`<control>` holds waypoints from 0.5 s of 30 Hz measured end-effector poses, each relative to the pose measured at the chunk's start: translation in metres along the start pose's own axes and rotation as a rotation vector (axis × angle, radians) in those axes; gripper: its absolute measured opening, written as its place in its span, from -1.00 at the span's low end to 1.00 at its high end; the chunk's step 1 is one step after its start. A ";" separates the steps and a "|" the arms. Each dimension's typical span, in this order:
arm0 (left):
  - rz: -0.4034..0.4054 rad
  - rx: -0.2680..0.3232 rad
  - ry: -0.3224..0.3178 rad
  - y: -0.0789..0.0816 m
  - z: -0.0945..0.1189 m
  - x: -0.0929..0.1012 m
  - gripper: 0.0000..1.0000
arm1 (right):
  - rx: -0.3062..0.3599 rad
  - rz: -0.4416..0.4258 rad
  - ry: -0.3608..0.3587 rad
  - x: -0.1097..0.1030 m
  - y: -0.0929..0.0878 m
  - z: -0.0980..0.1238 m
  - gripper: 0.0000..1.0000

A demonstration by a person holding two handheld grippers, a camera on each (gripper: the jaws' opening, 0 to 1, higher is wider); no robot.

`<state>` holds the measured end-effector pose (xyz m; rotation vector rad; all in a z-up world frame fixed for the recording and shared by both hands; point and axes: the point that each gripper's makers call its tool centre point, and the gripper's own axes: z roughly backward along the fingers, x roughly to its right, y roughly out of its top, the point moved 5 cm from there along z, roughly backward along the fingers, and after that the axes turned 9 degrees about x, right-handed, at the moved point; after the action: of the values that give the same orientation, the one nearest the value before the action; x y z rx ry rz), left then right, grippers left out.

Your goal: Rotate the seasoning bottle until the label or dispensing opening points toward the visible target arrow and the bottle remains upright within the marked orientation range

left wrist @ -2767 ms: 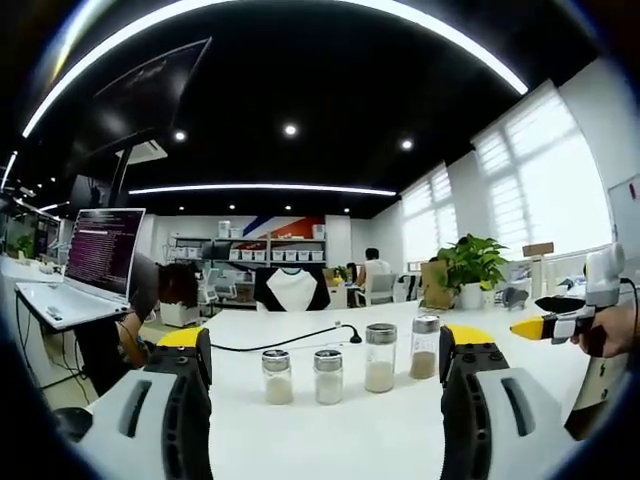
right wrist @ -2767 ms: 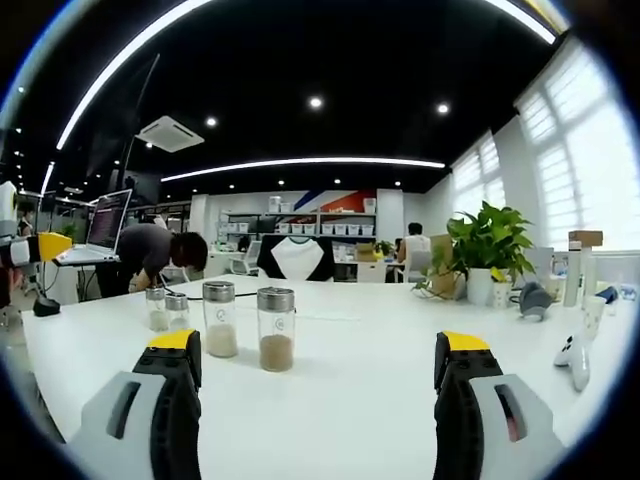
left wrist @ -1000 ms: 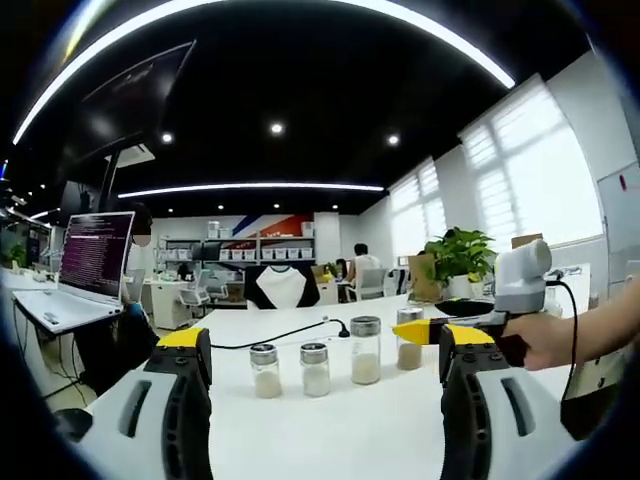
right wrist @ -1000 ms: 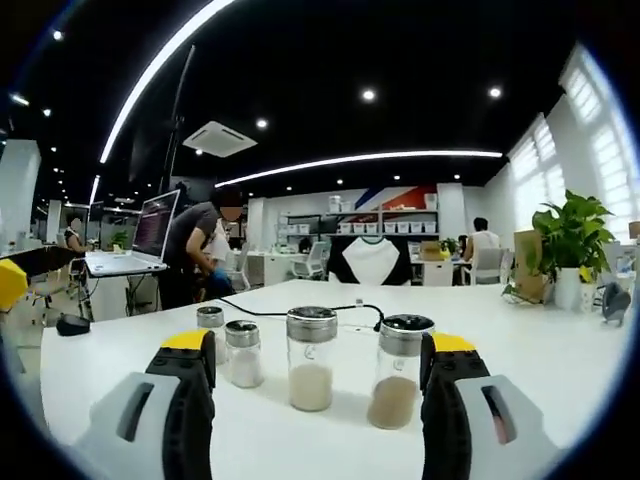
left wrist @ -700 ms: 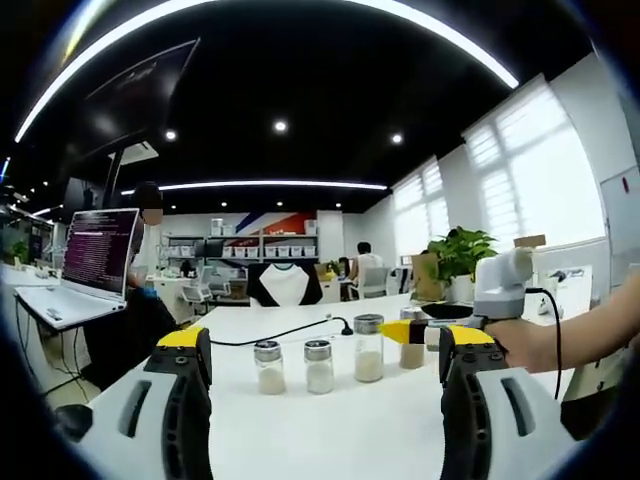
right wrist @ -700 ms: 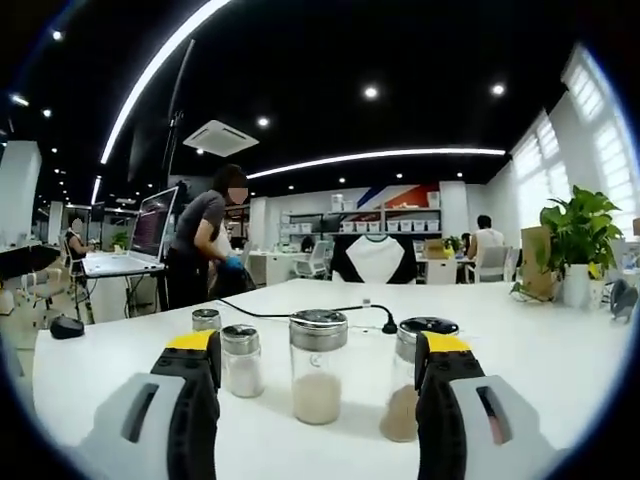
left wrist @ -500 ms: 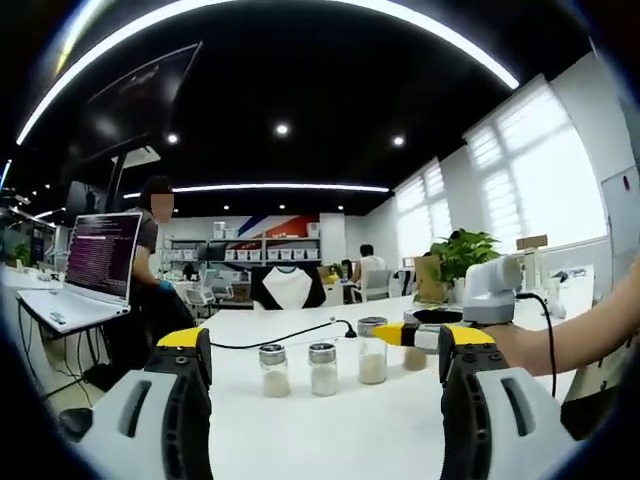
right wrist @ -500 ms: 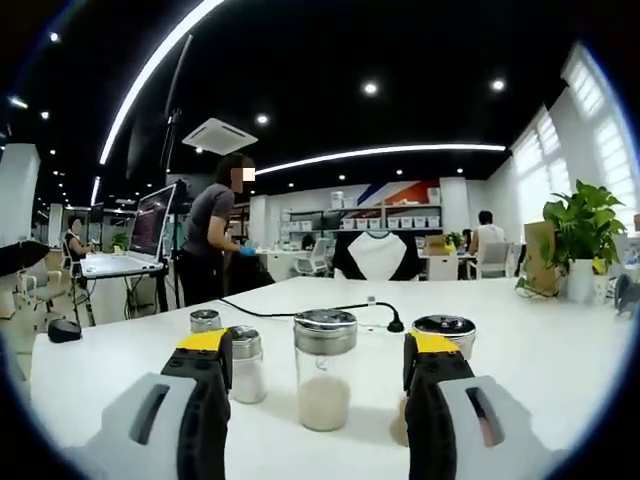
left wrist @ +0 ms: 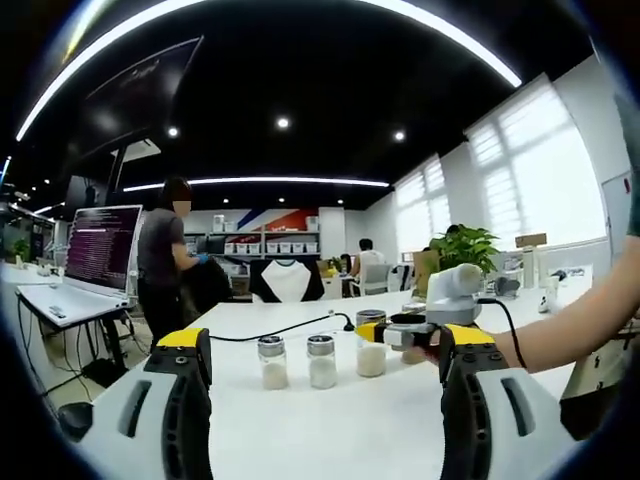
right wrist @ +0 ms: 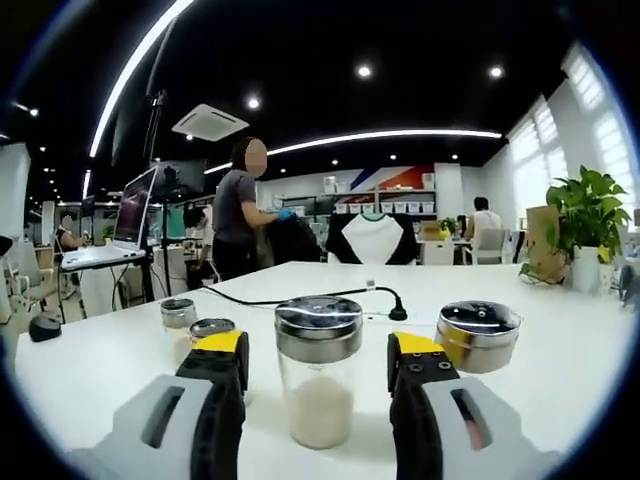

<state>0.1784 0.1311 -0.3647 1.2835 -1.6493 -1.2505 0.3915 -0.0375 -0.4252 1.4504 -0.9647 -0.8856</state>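
Jaws of the right gripper (right wrist: 316, 352) stood parted around the upright seasoning bottle (right wrist: 318, 370), not clenched; left gripper (left wrist: 321, 352) also released, bare white worktop (left wrist: 330, 430) between its jaws.

In the right gripper view, the small bottle (right wrist: 212, 330) at lower left is mostly hidden behind the right gripper's (right wrist: 318, 372) left jaw, only its lid showing. The brown-filled bottle (right wrist: 478, 336) right of centre has its glass body covered by the other jaw. Whether the jaws touch the seasoning bottle (right wrist: 319, 369) between them cannot be told.

In the left gripper view, the right gripper (left wrist: 400, 333) and the hand (left wrist: 505, 345) holding it cover most of the far-right bottle, and their jaw gap is too small to judge. No label, opening or arrow is legible at this size.
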 end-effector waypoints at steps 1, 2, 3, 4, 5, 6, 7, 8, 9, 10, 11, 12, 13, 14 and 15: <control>-0.001 0.000 -0.001 0.000 0.000 0.000 0.99 | -0.005 0.002 0.003 0.000 -0.001 -0.002 0.09; 0.000 0.003 -0.003 0.000 0.000 0.000 0.99 | -0.013 0.012 0.013 -0.001 -0.003 -0.005 0.08; 0.004 0.014 -0.005 0.000 -0.001 0.001 0.99 | -0.013 0.005 0.019 -0.001 -0.003 -0.007 0.07; 0.007 0.013 -0.003 0.000 -0.001 0.000 0.99 | -0.016 -0.007 0.010 0.000 -0.004 -0.008 0.07; 0.011 0.008 -0.004 -0.002 -0.002 0.000 0.99 | -0.022 -0.011 -0.008 0.001 -0.005 -0.008 0.07; 0.010 0.005 -0.010 -0.003 -0.004 0.001 0.99 | -0.031 0.005 -0.031 0.004 -0.006 -0.010 0.10; 0.008 0.005 -0.019 -0.004 -0.004 0.001 0.99 | -0.032 0.011 -0.032 0.004 -0.007 -0.011 0.10; 0.011 0.005 -0.023 -0.005 -0.005 0.002 0.99 | -0.035 0.007 -0.017 0.005 -0.008 -0.014 0.08; 0.017 -0.002 -0.026 -0.006 -0.005 0.003 0.99 | -0.040 -0.006 -0.012 0.006 -0.009 -0.014 -0.01; 0.016 0.000 -0.025 -0.006 -0.005 0.003 0.99 | -0.034 -0.021 -0.012 0.006 -0.008 -0.014 -0.10; 0.011 0.006 -0.024 -0.006 -0.005 0.004 0.99 | -0.036 -0.015 -0.009 0.006 -0.008 -0.015 -0.15; 0.010 0.006 -0.024 -0.006 -0.005 0.004 0.99 | -0.040 0.006 0.006 0.005 -0.009 -0.016 -0.16; 0.011 0.005 -0.026 -0.006 -0.005 0.004 0.99 | -0.041 0.018 0.001 0.006 -0.009 -0.017 -0.16; 0.012 0.004 -0.030 -0.007 -0.005 0.005 0.99 | -0.047 0.025 0.006 0.005 -0.011 -0.018 -0.17; 0.011 0.002 -0.031 -0.007 -0.005 0.006 0.99 | -0.060 0.025 0.018 0.004 -0.014 -0.018 -0.20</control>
<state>0.1833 0.1238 -0.3702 1.2608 -1.6778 -1.2685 0.4108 -0.0343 -0.4370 1.3905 -0.9337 -0.8741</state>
